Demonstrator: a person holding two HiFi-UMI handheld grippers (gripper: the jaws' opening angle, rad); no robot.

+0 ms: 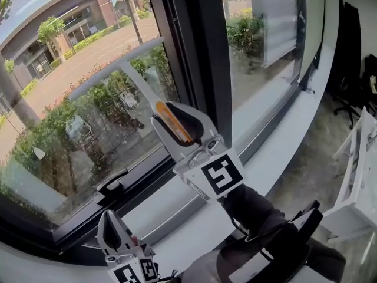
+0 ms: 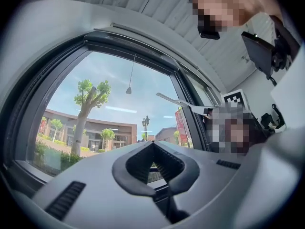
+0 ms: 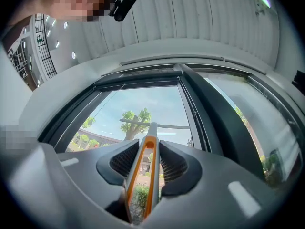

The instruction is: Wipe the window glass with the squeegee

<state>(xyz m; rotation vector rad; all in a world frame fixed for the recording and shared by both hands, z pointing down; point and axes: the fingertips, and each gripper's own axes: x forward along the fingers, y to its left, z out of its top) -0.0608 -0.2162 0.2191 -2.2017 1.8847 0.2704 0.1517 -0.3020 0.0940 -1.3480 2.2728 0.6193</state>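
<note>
Left gripper [image 2: 153, 143] fingers [image 2: 131, 168] together, clear only in left gripper view

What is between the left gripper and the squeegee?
In the head view, a black window handle sits between the left gripper and the squeegee.

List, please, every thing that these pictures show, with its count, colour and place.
squeegee: one, grey with orange handle, raised before the left pane
window glass: two panes, clear, ahead
window frame: one, black, around and between the panes
latch: one, black, on the lower frame
sill: one, white, below the window
blind: one, pale grey, over the right pane
office chair: one, black, far right
desk: one, white, right edge
left gripper: grey, low left, shut, empty
right gripper: grey, shut on the squeegee
sleeve: dark, behind the right gripper
</note>
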